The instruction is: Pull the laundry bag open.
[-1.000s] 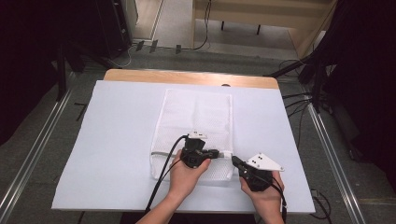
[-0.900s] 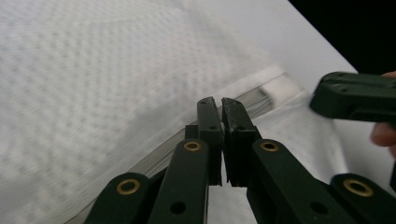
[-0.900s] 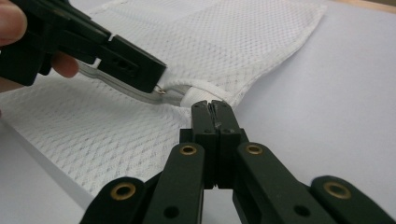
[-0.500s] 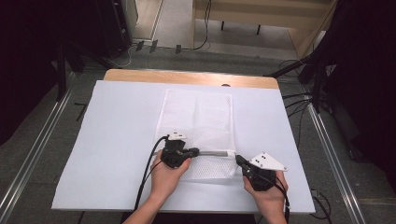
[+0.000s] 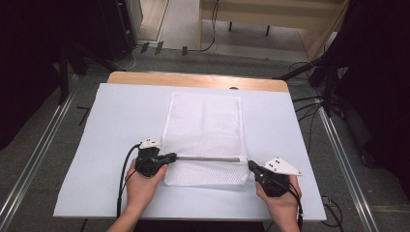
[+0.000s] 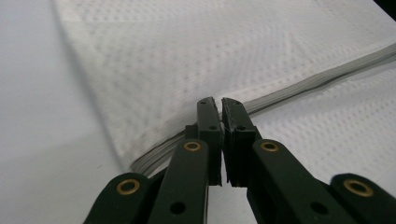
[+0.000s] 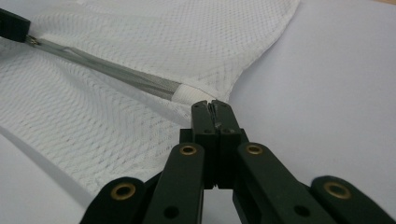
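A white mesh bag (image 5: 203,125) lies flat on the middle of the table, its long side running away from me. A grey zipper (image 5: 208,158) crosses it near the front end. My left gripper (image 5: 171,156) is at the bag's left edge, shut on the zipper pull. In the left gripper view the jaws (image 6: 218,101) are pinched together over the zipper (image 6: 327,74). My right gripper (image 5: 251,166) is shut on the bag's right edge, at the zipper's white end tab (image 7: 189,93). The right gripper view shows the left gripper's tip (image 7: 11,25) at the far end of the zipper (image 7: 116,72).
A white sheet (image 5: 96,145) covers the table, with a wooden edge (image 5: 193,79) showing at the back. Bare sheet lies to the left and right of the bag. Cables and metal rails (image 5: 38,159) run along the floor beside the table.
My left gripper has slid left along the zipper, from about the bag's middle to its left edge. The right gripper has shifted slightly right, still holding the bag's right edge.
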Tool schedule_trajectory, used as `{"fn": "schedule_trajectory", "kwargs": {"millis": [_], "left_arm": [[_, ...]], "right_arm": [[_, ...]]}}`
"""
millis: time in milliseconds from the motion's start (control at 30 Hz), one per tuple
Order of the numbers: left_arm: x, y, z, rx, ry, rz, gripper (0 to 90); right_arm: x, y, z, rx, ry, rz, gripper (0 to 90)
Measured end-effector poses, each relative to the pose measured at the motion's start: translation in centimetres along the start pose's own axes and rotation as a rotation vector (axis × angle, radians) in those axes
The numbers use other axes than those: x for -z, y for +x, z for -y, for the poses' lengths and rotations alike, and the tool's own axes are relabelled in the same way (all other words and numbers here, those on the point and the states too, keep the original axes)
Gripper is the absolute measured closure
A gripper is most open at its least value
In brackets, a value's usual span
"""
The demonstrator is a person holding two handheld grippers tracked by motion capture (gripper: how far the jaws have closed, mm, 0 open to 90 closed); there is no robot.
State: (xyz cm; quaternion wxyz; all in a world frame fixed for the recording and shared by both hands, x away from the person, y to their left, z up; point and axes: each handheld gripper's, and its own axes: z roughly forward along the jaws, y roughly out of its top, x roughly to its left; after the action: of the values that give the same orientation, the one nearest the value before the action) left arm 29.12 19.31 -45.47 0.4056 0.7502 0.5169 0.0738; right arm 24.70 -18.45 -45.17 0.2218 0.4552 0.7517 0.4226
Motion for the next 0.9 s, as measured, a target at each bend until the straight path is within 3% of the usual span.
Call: {"fn": "schedule_trajectory", "kwargs": {"millis": [300,467,567,700,733,767,833,900], "left_arm": [[2.0,1.8,0.8,0.020,-0.018,-0.030,88.0],[2.8,2.1,1.2,0.011,-0.016,-0.050,88.0],[3.2,2.2,1.7,0.029,-0.027,-0.027,88.0],[3.4,2.0,2.2,0.032,-0.070,-0.040,87.0],[3.6,1.9,2.2,0.043,-0.091,-0.071,69.0],[3.7,2.0,2.2,0.051,-0.094,-0.092,69.0],[4.1,2.2,2.2,0.057,-0.098,-0.100,49.9],[4.6,2.4,2.4,0.050,-0.117,-0.113,41.3]], "right_arm": [[0.0,-0.2,0.1,-0.013,0.004,0.002,90.0],[0.0,-0.2,0.1,-0.004,0.009,0.006,90.0],[0.1,-0.3,0.1,-0.008,0.005,0.005,90.0],[0.2,-0.2,0.3,-0.007,0.008,-0.016,90.0],[0.0,-0.2,0.5,-0.006,0.027,-0.031,90.0],[0.0,-0.2,0.5,-0.006,0.027,-0.031,90.0],[0.0,-0.1,0.6,0.008,0.034,-0.026,86.0],[0.1,-0.3,0.7,-0.007,0.029,-0.035,79.6]]}}
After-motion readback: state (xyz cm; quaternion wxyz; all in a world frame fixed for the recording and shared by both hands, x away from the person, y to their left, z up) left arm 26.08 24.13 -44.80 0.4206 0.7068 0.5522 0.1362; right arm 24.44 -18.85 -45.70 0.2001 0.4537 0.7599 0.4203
